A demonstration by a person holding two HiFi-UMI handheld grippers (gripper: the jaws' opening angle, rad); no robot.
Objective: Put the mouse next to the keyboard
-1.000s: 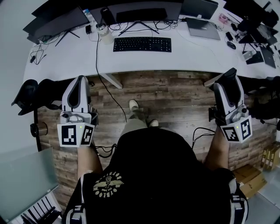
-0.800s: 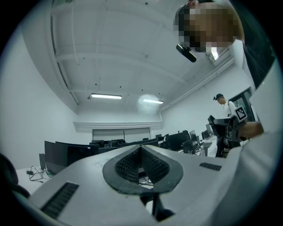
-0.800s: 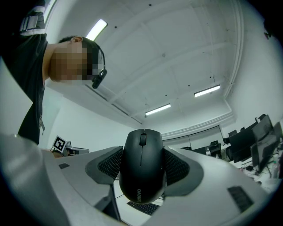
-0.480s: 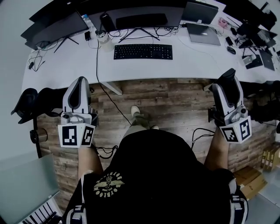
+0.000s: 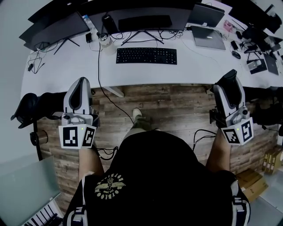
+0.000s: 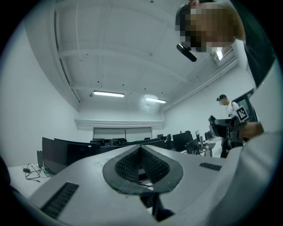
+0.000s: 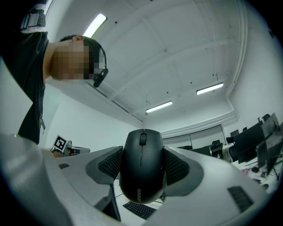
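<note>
Holding a black mouse (image 7: 142, 165) in the right hand-held gripper (image 5: 231, 79), clamped by its two sides between the ribbed pads (image 7: 109, 164). Scroll wheel end turned toward the tips, printed tail end toward the camera. Holding it in the air above the wooden floor (image 5: 177, 103), near the front edge of the white table (image 5: 199, 64) and not resting on it.

Seeing the black keyboard (image 5: 146, 55) ahead of this hand-held gripper and off to its left, well apart from the mouse. Lying flat on the table, just in front of a dark monitor (image 5: 146, 11). Finding also a grey laptop (image 5: 208, 37) ahead of the right hand-held gripper, farther back on the table.

Holding the left hand-held gripper (image 5: 80, 86) at about the same height, also over the floor before the table edge. Closed together, ribbed faces meeting in one line, with nothing between them.

Pointing both hand-held grippers forward and up, with ceiling lights showing in their own views. Standing with one shoe (image 5: 136, 113) on the floor between the two hand-held grippers.
</note>
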